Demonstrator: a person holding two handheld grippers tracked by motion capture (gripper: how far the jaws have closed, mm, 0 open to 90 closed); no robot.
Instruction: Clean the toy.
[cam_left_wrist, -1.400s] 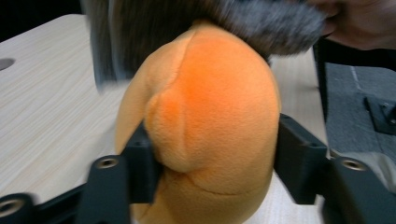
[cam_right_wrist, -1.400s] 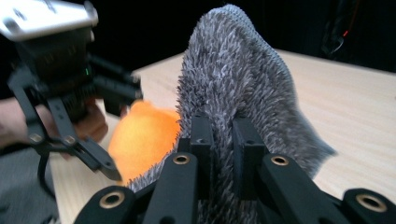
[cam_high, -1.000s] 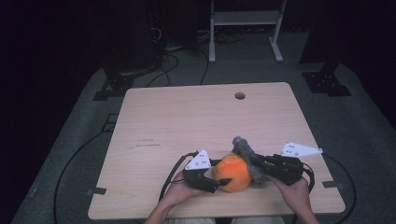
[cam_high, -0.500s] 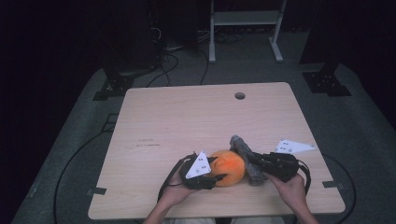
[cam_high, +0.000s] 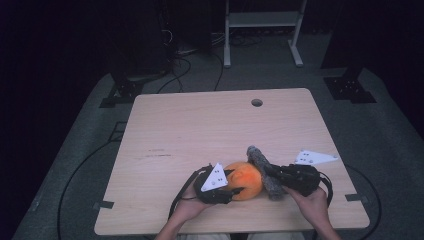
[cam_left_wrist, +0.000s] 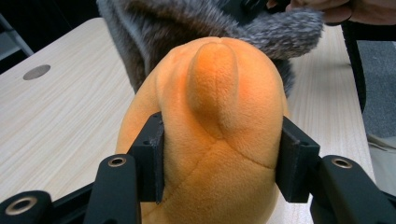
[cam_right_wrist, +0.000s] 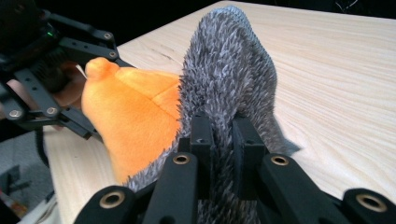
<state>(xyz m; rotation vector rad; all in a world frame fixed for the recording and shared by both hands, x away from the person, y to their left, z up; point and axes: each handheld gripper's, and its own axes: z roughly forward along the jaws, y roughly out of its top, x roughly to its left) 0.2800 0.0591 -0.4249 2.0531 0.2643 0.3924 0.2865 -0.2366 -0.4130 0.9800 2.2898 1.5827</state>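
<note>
A: Judging by the dented plush, how is the orange plush toy (cam_left_wrist: 210, 135) expected to handle?

B: Soft and light. Its body is squeezed between the left claw (cam_left_wrist: 218, 161) pads, which have just been closing; its grey tail (cam_right_wrist: 229, 79), beyond, is pinched by the clenched right claw (cam_right_wrist: 223, 140), above the bench (cam_high: 200, 130).

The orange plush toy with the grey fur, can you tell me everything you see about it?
The orange plush toy is soft and rounded, with short velvety fabric, stitched seams and a raised bump on its body. A shaggy grey furry part is attached and sticks up and away from it. It sits near the front edge of the wooden table. The left gripper has just closed and squeezes the orange body from both sides; the right gripper pinches the grey fur.
</note>
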